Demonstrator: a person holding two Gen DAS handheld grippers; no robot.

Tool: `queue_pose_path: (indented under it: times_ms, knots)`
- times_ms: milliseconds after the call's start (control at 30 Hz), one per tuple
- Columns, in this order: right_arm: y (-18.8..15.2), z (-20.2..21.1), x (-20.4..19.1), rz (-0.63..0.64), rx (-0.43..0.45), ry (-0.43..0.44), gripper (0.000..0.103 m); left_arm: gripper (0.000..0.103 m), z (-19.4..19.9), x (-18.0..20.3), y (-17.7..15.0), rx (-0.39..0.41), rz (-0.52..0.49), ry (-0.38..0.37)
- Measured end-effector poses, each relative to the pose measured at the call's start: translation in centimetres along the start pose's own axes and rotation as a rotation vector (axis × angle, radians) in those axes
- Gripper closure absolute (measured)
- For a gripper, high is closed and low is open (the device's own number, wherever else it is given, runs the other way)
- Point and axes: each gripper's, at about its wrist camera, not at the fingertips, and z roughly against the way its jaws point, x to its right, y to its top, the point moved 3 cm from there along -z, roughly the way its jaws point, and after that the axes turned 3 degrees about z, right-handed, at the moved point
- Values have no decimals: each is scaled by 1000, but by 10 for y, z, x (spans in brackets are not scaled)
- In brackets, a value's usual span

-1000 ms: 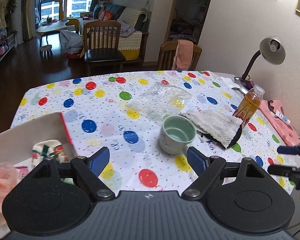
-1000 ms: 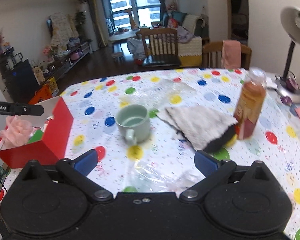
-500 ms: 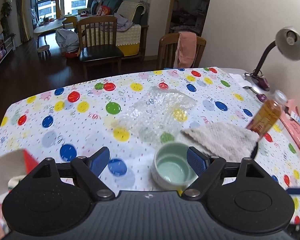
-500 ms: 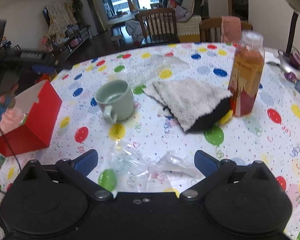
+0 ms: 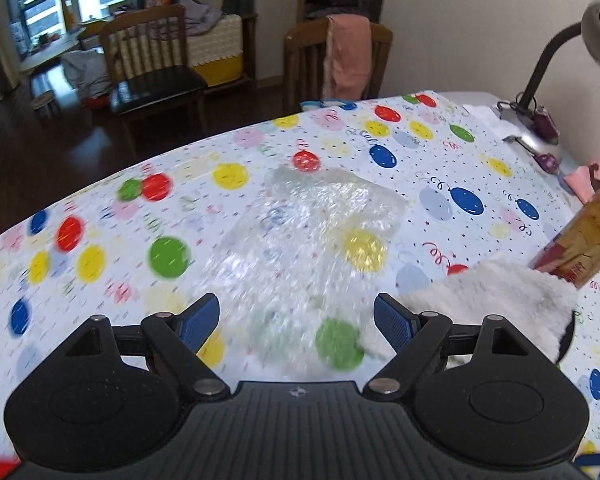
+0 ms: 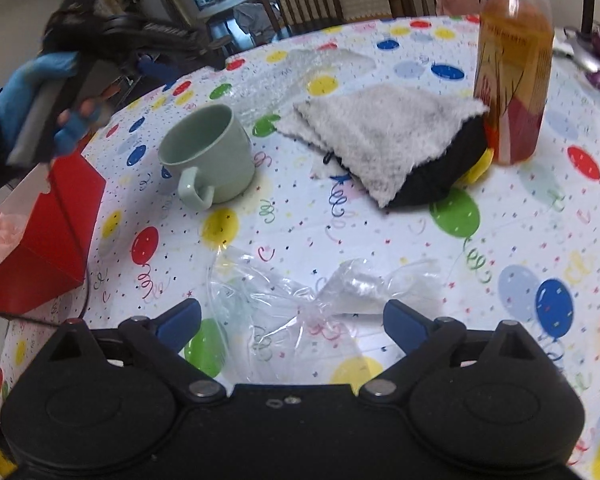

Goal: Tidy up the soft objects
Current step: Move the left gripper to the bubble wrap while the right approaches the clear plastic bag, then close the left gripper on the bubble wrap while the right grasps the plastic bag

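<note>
A sheet of bubble wrap [image 5: 312,224] lies flat on the balloon-print tablecloth, just beyond my open left gripper [image 5: 296,320], whose jaws hold nothing. A fluffy white cloth [image 5: 492,292] with a black underside lies to its right, partly behind the right finger. In the right wrist view, a crumpled clear plastic bag [image 6: 300,300] lies between and just ahead of the spread fingers of my open right gripper [image 6: 292,322], and the pads are not pressing it. The white cloth [image 6: 384,132] and bubble wrap [image 6: 300,68] lie farther back.
A green mug [image 6: 208,156] stands left of the cloth and an orange drink bottle [image 6: 514,80] right of it. A red box [image 6: 56,220] with something pink inside sits at the left table edge. A blue-gloved hand [image 6: 32,80] hovers above it. A desk lamp [image 5: 540,80] stands far right.
My left gripper has swung right and lower, past the box and mug, which left its view, and now faces the bubble wrap. My right gripper has sunk closer to the plastic bag.
</note>
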Motion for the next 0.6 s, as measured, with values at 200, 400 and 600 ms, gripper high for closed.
queue_pose_path:
  times_ms: [200,400,600]
  knots:
    - [-2,-19,-1,-20,-46,-13,8,19,-59,5,22,-61,-16,-24]
    - [-1,-28,-2,-17,-57,-24,10,19,-105,-5,24,-128,0,26]
    - [0,-35,-4,2,-65,-43,10,19,-124,-10,20,-160,5,48]
